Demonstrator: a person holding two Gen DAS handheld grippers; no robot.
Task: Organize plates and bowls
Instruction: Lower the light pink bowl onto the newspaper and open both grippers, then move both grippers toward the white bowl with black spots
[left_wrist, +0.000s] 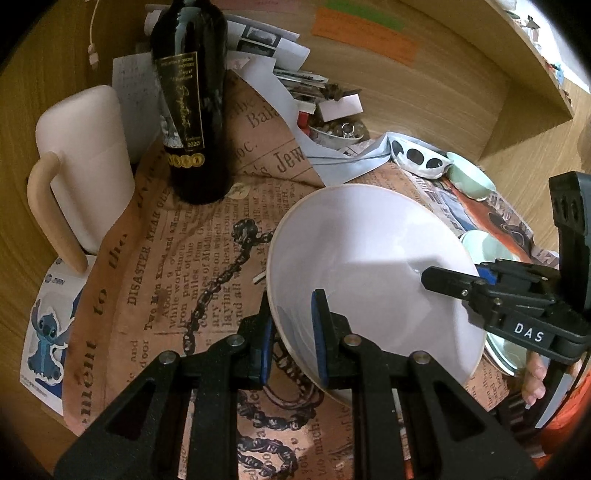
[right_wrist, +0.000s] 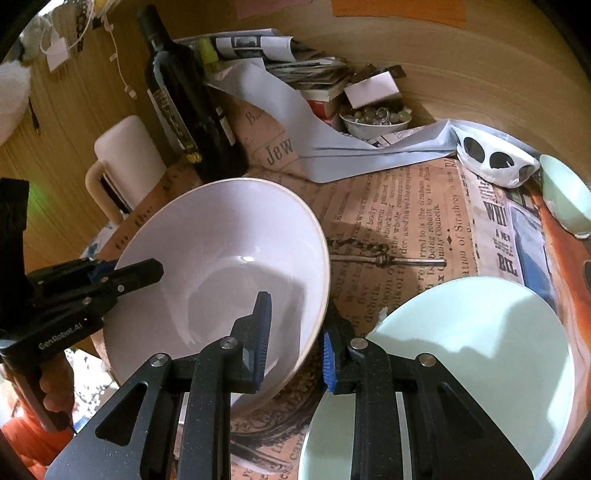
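White and smooth, the large round bowl (left_wrist: 369, 266) is pinched at its thin rim from opposite sides: the left gripper (left_wrist: 293, 339) and right gripper (right_wrist: 293, 343) each close ribbed blue pads on its wall. Beside the bowl sits a glossy pale green plate (right_wrist: 461, 350); beyond the bowl, a dark glass bottle (left_wrist: 192, 110) stands on printed newsprint paper (left_wrist: 207, 229).

Each wrist camera looks steeply down along its own claw, close above the newspaper-covered worktop (left_wrist: 207, 266) — both views share the large white ceramic bowl (left_wrist: 369, 266) and dark glass wine bottle (right_wrist: 184, 103), seen from opposite sides.
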